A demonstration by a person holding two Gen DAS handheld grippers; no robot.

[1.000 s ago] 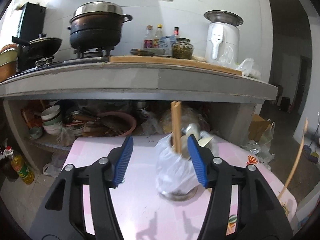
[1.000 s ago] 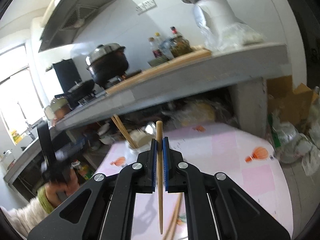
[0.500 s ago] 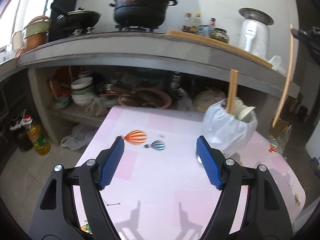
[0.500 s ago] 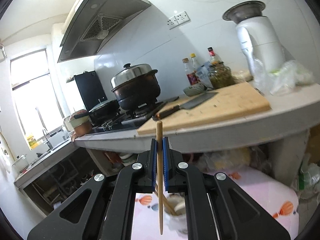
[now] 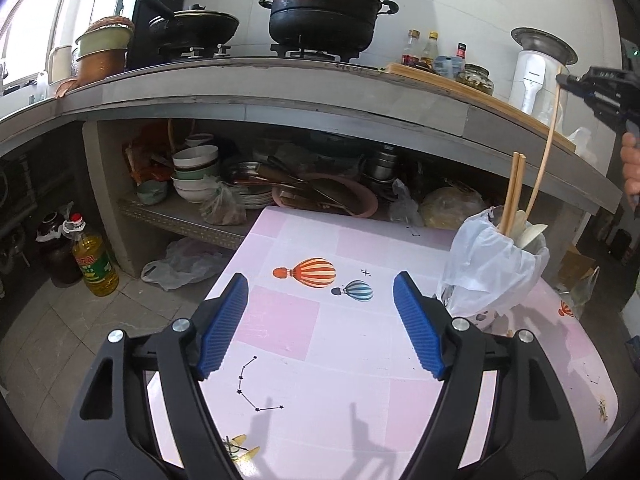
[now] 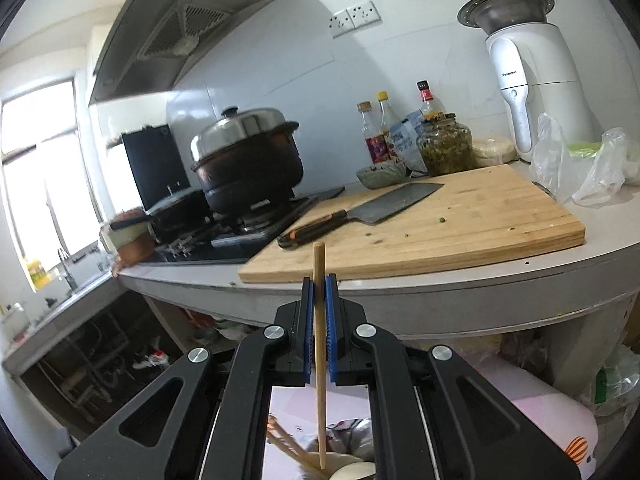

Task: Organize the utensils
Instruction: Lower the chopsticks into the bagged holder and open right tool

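The right gripper (image 6: 319, 320) now lowers its clamped chopstick (image 6: 319, 360) into the holder (image 5: 492, 276) (nearly stowed); left gripper (image 5: 320, 324) has backed off, jaws open.

We see the bag-lined utensil holder (image 5: 490, 276) standing on the pink patterned desk (image 5: 360, 380), to the right of our left tongs (image 5: 320, 324), which hang spread above the desk. A pair of wooden chopsticks (image 5: 513, 192) stands in the holder, and a single wooden chopstick (image 5: 542, 152) reaches down into it from our right tongs (image 6: 319, 320). Behind the desk runs a concrete counter (image 5: 280, 96), with a lidded black pot (image 5: 326, 8) on it and stacked bowls (image 5: 196, 172) beneath.
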